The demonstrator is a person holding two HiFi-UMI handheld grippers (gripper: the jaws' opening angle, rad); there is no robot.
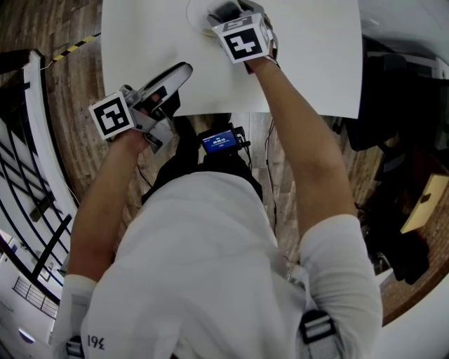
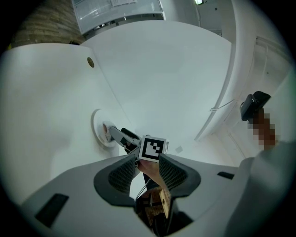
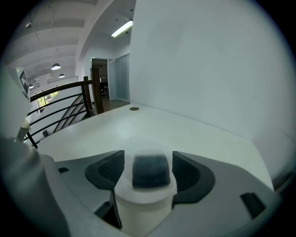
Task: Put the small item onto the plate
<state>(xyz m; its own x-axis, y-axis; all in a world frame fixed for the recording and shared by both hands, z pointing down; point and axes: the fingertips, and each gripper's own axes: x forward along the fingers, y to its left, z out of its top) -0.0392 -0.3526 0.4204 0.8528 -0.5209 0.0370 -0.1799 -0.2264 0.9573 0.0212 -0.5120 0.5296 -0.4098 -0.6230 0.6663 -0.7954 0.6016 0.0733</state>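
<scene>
A white table (image 1: 316,63) fills the far part of the head view, and the person stands at its near edge. The right gripper (image 1: 226,14) is stretched out to the far side of the table, over a white plate (image 1: 196,19) that lies near the far edge. The marker cube (image 1: 245,39) of this gripper faces up to the camera.

In the right gripper view the jaws are apart. Between them lies the small dark item (image 3: 151,170), which rests on the plate. On each side of the item a narrow gap is visible, so the jaws do not press it. The item and the plate are out of focus there, and I cannot tell what kind of thing the item is.

The left gripper (image 1: 179,72) is at the near left edge of the table, well apart from the plate, and it points to the far right. In its own view its jaws are also apart and nothing is held between them. Through the gap one sees only the person's right hand (image 2: 149,169) and, farther, the right gripper reaching to the plate.

Left of the table there is a wooden floor (image 1: 74,77) and a dark railing (image 1: 28,189). A small device with a blue screen (image 1: 219,141) hangs on the person's chest.
</scene>
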